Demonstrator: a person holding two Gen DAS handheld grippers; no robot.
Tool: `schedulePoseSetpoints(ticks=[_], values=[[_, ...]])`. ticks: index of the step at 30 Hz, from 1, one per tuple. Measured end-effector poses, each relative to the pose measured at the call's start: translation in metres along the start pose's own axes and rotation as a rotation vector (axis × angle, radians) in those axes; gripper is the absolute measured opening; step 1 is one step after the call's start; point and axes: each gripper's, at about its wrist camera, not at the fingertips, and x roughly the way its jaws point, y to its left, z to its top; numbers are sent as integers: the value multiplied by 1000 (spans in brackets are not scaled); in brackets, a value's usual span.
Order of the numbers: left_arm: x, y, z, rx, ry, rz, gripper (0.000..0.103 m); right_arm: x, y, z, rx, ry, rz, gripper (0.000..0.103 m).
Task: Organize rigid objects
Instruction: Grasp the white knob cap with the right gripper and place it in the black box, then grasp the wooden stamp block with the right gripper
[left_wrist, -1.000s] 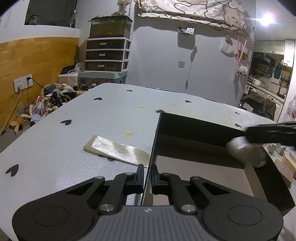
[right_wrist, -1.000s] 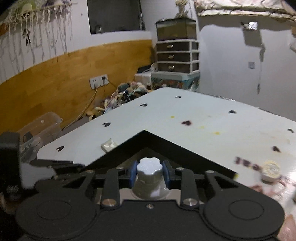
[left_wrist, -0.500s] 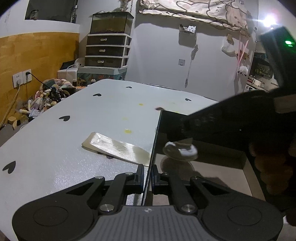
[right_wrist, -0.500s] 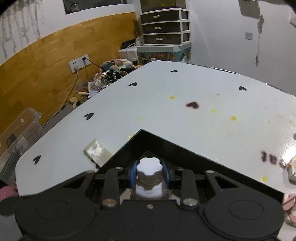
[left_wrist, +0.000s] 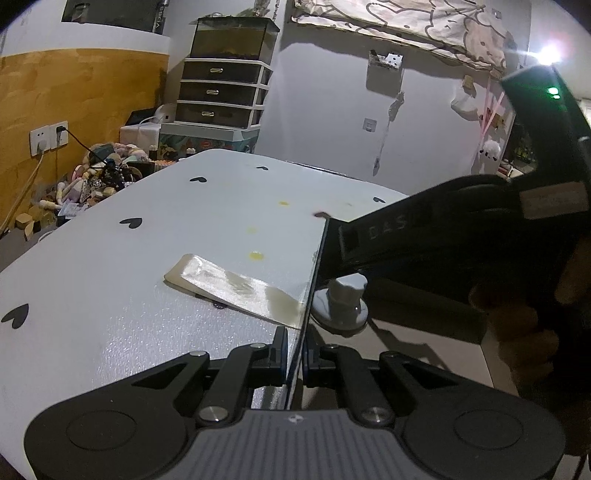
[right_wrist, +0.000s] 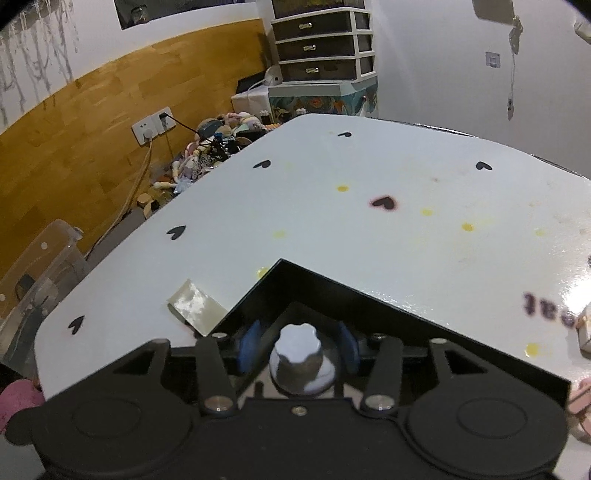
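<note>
White knob (right_wrist: 300, 360) upright on box (right_wrist: 325, 291) floor, between right fingers (right_wrist: 246, 343), spread and likely clear of it. Left fingers (left_wrist: 277, 354) pinch box wall; right gripper (right_wrist: 298, 345) nearer.

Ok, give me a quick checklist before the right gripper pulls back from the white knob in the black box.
1. White knob resting inside the black box: ok.
2. Right gripper open, blue pads clear of the knob on both sides: ok.
3. Left gripper shut on the box's wall, steadying it: ok.
4. Knob upright on its wide base, as the left wrist view shows: ok.
5. Retreat path behind the right gripper: cannot tell.
</note>
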Motion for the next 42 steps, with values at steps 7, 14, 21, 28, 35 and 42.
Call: schedulePoseSetpoints(ticks=[7,14,21,28,35,42], values=[[-1,-1,-1,1,-4,3,8,-45,-1,-10,-36,-85,21,78],[-1,0,-2,-5,-7,3,8,-92,-16,-36,-49,-186,3,97],[-2,1,-1,-4,-8,5,8,-135,-57,-73,-25,-305,-89,103],[-3,2,-2,-10,-15,5,8,-145,-111,-116,102,-295,-266,103],[-3,-1,-3,-2,-23,14,8,-143,-159,-155,246,-253,-386,103],[-1,-3,-3,0,-27,21,9,-138,-180,-167,233,-268,-447,103]])
